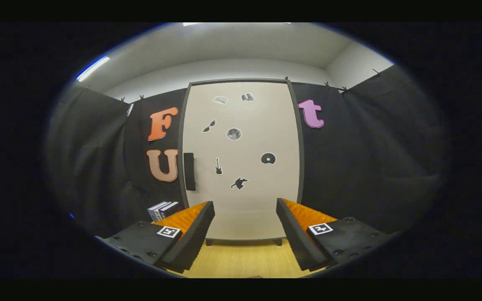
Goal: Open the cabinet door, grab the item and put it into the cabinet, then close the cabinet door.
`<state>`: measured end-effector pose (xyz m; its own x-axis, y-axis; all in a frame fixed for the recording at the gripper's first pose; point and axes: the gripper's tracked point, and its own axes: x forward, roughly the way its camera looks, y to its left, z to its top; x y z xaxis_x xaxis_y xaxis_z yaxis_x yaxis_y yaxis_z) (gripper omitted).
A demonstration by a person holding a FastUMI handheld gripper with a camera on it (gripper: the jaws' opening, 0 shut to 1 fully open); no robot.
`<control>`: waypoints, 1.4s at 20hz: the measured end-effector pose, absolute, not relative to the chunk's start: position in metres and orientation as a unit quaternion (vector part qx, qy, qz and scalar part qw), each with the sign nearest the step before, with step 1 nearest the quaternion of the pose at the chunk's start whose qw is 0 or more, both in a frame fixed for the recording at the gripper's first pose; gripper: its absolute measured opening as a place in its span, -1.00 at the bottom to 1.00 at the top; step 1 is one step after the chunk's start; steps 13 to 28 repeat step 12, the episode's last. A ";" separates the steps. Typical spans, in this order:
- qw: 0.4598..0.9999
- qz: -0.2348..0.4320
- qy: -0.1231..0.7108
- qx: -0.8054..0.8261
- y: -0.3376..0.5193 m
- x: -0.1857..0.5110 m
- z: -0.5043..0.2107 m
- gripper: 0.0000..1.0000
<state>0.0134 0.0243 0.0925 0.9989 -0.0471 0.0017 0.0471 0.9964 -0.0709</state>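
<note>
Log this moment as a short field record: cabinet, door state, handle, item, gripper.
cabinet: pale cabinet door with dark frame, straight beyond the fingers
door state: shut
handle: dark vertical handle on the door's left edge
item: books standing left of the cabinet, beside one finger
hand-held gripper: open, fingers spread, holding nothing
surface: wooden tabletop

I see the cabinet (241, 167) standing upright on the desk (241, 261), its pale door (245, 200) shut, small dark stickers scattered on it, a black handle (189, 171) at its left edge.
</note>
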 end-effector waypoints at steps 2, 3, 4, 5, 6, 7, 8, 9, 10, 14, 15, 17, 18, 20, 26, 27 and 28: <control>0.999 -0.033 -0.002 -0.034 0.018 0.010 0.089 0.91; 0.999 -0.035 0.000 -0.033 0.016 0.008 0.088 0.91; 0.999 -0.037 0.000 -0.030 0.015 0.006 0.087 0.91; 0.999 -0.040 -0.002 -0.029 0.013 0.007 0.088 0.91; 0.999 -0.042 -0.008 -0.029 0.011 0.006 0.089 0.91; 0.999 -0.044 -0.010 -0.030 0.010 0.006 0.089 0.91; 0.998 -0.048 -0.010 -0.031 0.008 0.005 0.087 0.91; 0.998 -0.050 -0.009 -0.031 0.007 0.004 0.085 0.91; 0.998 -0.050 -0.009 -0.029 0.007 0.003 0.084 0.92; 0.998 -0.049 -0.009 -0.024 0.007 0.002 0.082 0.91; 0.998 -0.049 -0.009 -0.024 0.007 0.002 0.082 0.91; 0.998 -0.049 -0.009 -0.024 0.007 0.002 0.082 0.91; 0.998 -0.049 -0.009 -0.024 0.007 0.002 0.082 0.91; 0.998 -0.049 -0.009 -0.024 0.007 0.002 0.082 0.91; 0.998 -0.049 -0.009 -0.024 0.007 0.002 0.082 0.91; 0.998 -0.049 -0.009 -0.024 0.007 0.002 0.082 0.91; 0.998 -0.049 -0.009 -0.024 0.007 0.002 0.082 0.91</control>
